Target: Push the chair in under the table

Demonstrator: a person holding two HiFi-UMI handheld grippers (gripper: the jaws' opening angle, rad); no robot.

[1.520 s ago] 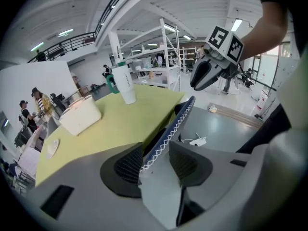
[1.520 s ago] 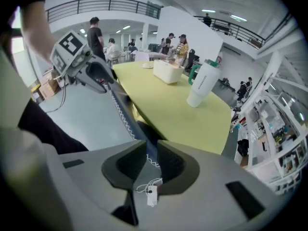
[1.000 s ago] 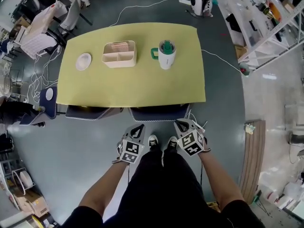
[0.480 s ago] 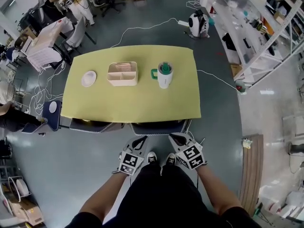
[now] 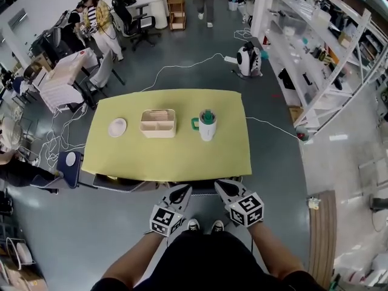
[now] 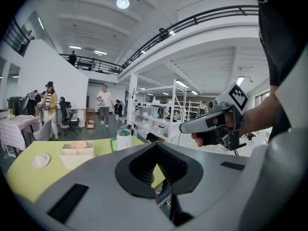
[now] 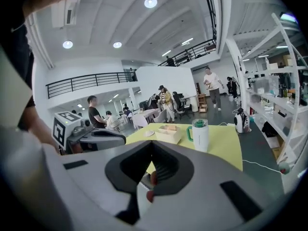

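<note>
Since the earlier frame you've lifted both claws, and the head view has tipped up, so the yellow surface (image 5: 170, 159) now sits mid-frame. The left claw (image 5: 182, 194) and right claw (image 5: 223, 190) are both clenched and hold nothing. Their tips are at the near edge of the surface. The chair (image 5: 203, 186) is tucked under that edge at lower centre, and only a dark strip of it shows between the claws. The tumbler (image 5: 207, 125), divided box (image 5: 158, 123) and small plate (image 5: 117, 127) stand on top.
</note>
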